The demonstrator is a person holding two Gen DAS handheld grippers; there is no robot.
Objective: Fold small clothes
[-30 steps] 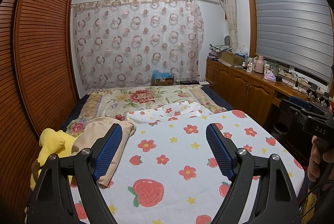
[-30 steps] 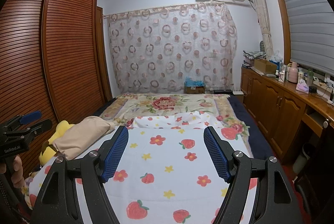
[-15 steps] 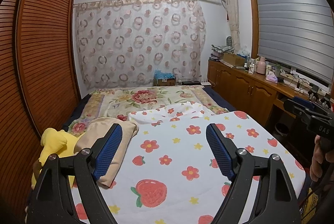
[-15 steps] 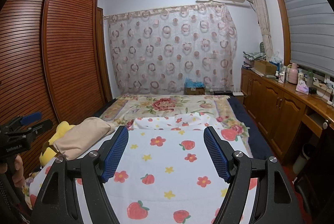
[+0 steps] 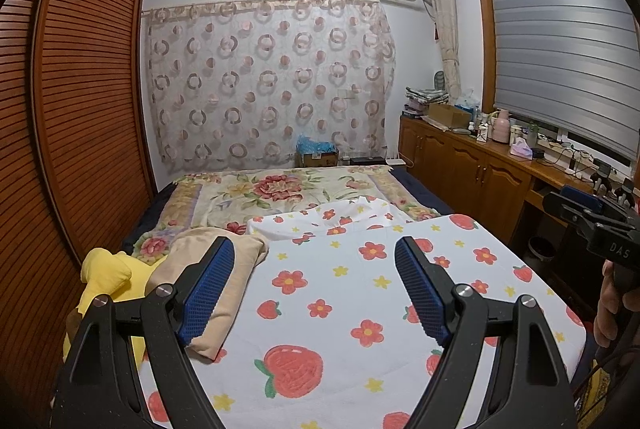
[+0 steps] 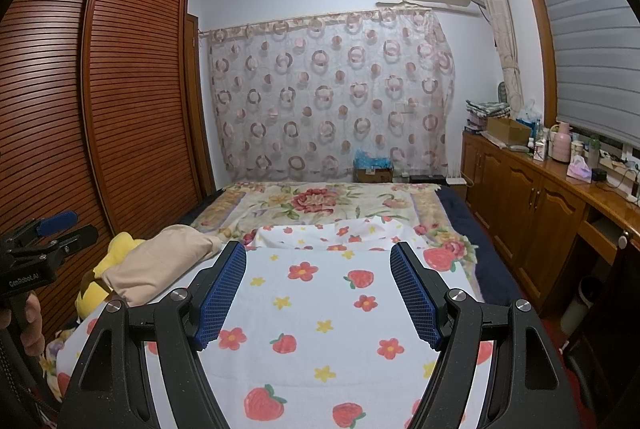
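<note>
While nothing is gripped between the wide-open jaws of the left gripper [image 5: 310,261] and right gripper [image 6: 318,267], both are held above the strawberry-print sheet [image 5: 340,293] on the bed, where a beige garment [image 5: 224,269] is seen at its left edge.

The bed [image 5: 280,197] fills the middle of the room, with a printed sheet [image 5: 360,293] spread on its near end and a quilt [image 5: 288,189] on the far end. On the bed's left edge lies a folded garment [image 5: 224,269] against a plush toy [image 5: 108,269]. Left of the bed stands a wardrobe [image 5: 80,109], right of it a low cabinet [image 5: 472,165], and behind it a curtain [image 5: 272,81].
</note>
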